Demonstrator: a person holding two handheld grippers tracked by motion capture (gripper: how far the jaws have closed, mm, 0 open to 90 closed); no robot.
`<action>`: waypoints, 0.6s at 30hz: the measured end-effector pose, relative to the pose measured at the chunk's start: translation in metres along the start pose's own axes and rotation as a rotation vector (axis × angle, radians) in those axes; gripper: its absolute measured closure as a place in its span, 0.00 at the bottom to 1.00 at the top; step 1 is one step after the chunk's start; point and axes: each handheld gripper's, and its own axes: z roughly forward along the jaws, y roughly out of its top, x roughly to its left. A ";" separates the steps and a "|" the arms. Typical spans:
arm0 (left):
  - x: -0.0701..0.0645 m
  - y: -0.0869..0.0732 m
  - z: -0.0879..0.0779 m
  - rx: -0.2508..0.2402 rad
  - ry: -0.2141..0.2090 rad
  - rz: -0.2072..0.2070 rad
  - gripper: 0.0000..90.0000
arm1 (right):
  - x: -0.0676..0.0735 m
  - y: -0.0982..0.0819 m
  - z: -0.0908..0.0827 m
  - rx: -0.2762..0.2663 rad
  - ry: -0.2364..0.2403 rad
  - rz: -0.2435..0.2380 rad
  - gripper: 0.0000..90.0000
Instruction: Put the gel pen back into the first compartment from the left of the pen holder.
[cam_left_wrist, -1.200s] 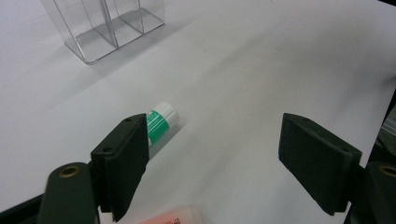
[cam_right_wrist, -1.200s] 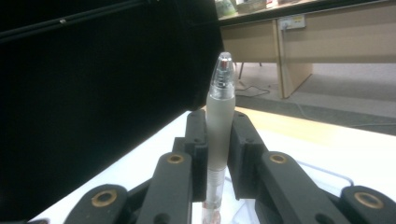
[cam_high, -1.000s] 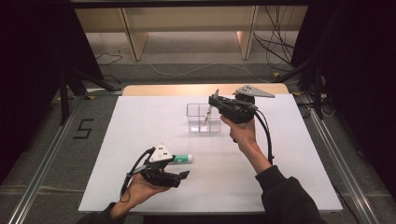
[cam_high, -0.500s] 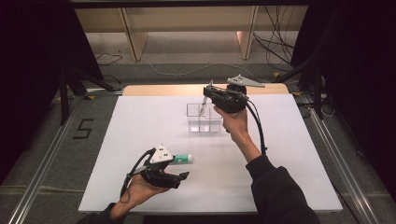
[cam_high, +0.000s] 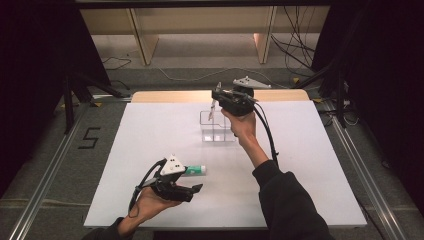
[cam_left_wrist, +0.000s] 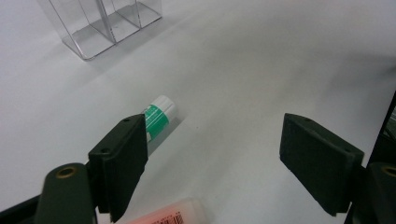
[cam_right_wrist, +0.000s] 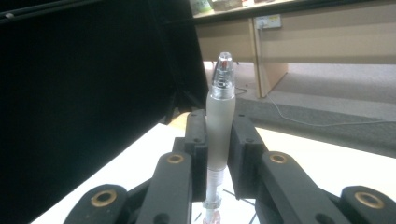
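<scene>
Overhead, we hold the right gripper (cam_high: 216, 102) above the clear organizer (cam_high: 218, 131), jaws clamped on a frosted pen (cam_right_wrist: 220, 126), which its own view shows upright. Nearer us than the organizer, our left gripper (cam_high: 192, 190) gapes open beside the green-banded tube (cam_left_wrist: 159, 119), bare table (cam_high: 310, 165) rightward.

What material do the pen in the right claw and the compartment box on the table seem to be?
The pen looks like frosted, translucent plastic with a clear tip: its barrel is matte and milky. The compartment box seems to be clear acrylic or similar hard plastic: the table shows through its glossy walls. Glass cannot be ruled out.
</scene>
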 end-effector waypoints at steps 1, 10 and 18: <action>0.000 0.000 0.000 0.002 0.000 0.006 0.26 | -0.001 -0.001 0.002 0.002 -0.004 0.001 0.89; 0.001 0.000 0.000 0.000 0.002 0.006 0.26 | -0.002 -0.005 0.015 0.018 -0.030 0.000 0.89; 0.001 0.000 -0.001 -0.001 0.002 0.005 0.26 | 0.004 -0.010 0.029 0.045 -0.040 -0.029 0.89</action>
